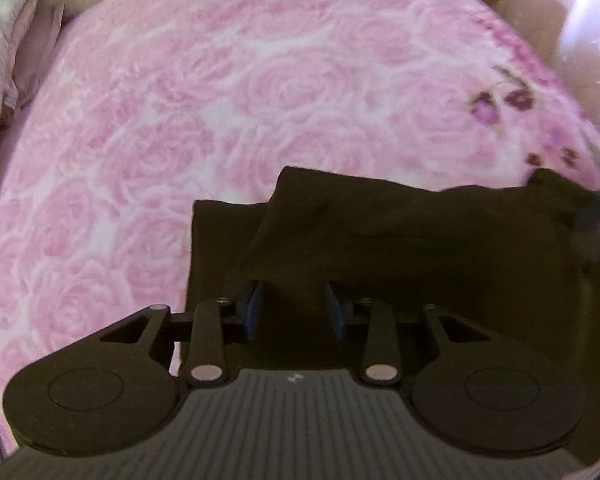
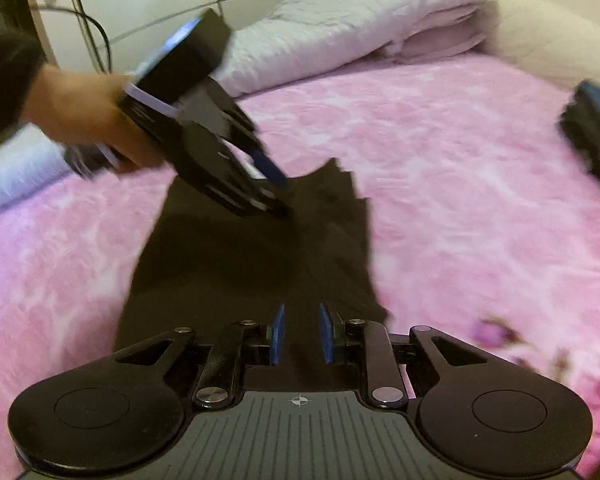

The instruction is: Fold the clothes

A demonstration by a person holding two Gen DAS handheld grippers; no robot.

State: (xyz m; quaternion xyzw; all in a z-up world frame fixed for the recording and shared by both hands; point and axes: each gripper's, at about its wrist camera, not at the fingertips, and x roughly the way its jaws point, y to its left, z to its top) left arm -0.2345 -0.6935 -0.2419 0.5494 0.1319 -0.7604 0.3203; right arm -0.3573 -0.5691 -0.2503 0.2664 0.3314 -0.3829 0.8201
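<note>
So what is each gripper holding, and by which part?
Nothing visibly. Left gripper and right gripper are open over the black garment; no cloth sits between the pads.

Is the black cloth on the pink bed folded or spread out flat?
Partly folded. The black cloth has one layer lying over another, with a stepped edge showing on the pink blanket. It is not yet a neat, finished fold.

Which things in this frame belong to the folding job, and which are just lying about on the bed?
Part of the job:
- black fabric garment, lying on the bed
- left gripper, over the garment
- right gripper, open above the garment's near end

Just lying about:
- pink rose-patterned fleece blanket
- white quilted pillow
- dark folded pile at the bed's edge
</note>
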